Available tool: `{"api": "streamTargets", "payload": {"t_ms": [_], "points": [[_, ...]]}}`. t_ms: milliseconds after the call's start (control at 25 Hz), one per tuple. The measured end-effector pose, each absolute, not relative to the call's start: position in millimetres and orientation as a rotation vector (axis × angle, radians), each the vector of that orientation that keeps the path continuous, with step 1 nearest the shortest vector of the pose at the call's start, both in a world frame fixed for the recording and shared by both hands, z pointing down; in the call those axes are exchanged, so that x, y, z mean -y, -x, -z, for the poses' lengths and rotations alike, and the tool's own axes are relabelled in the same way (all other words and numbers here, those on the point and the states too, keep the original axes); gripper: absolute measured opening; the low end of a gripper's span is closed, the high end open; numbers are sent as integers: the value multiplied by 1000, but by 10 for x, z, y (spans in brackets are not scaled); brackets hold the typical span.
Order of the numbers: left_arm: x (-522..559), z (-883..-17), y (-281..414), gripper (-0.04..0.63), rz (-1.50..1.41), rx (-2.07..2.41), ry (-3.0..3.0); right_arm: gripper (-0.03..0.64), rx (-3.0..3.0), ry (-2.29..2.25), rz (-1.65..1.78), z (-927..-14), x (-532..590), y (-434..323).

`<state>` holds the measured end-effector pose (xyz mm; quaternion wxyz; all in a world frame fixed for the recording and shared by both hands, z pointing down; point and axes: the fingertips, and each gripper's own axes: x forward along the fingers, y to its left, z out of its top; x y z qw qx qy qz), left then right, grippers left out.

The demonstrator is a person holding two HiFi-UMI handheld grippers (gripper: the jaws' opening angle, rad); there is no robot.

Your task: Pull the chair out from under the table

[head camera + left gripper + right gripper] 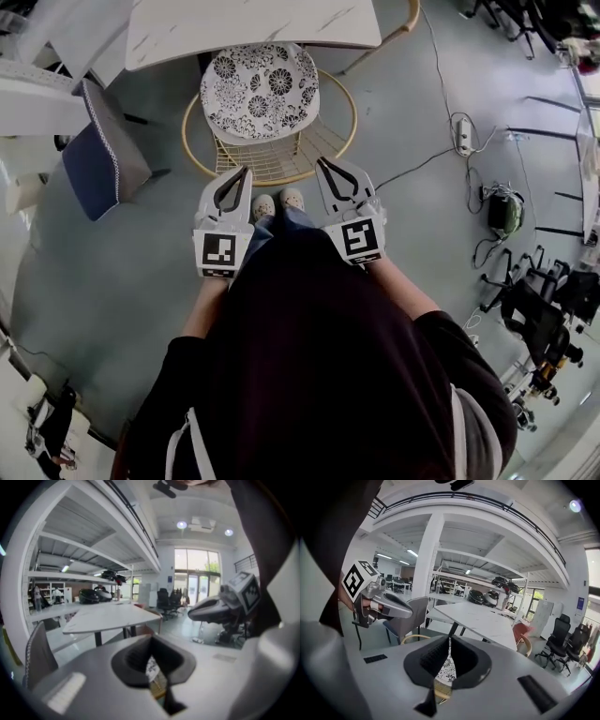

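The chair has a black-and-white floral cushion [258,89] on a round wicker frame [272,161]. Its far end sits at the edge of the white table [253,23]. Its slatted back faces me. My left gripper [246,172] hovers just short of the back's left side, shut with nothing held. My right gripper [322,162] is level with it at the back's right side, also shut and empty. In the left gripper view a sliver of cushion [151,668] shows past the shut jaws. In the right gripper view the cushion [446,671] shows the same way.
A grey-blue padded chair [103,155] stands to the left of the wicker one. A power strip [463,136] and cables lie on the floor to the right, with black office chairs [544,314] further right. The person's shoes [278,201] are just behind the chair back.
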<state>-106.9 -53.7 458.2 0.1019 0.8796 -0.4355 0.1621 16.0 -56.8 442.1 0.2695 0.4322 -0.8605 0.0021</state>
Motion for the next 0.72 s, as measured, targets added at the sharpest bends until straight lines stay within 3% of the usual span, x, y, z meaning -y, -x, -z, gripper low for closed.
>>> {"api": "streamTargets", "payload": {"t_ms": [440, 720], "points": [[219, -5439, 1088, 14, -793, 1132, -2524, 26, 2232, -872, -11, -5192, 435, -297], [83, -5790, 1005, 168, -982, 961, -2543, 48, 2183, -687, -55, -5597, 304, -392]]}}
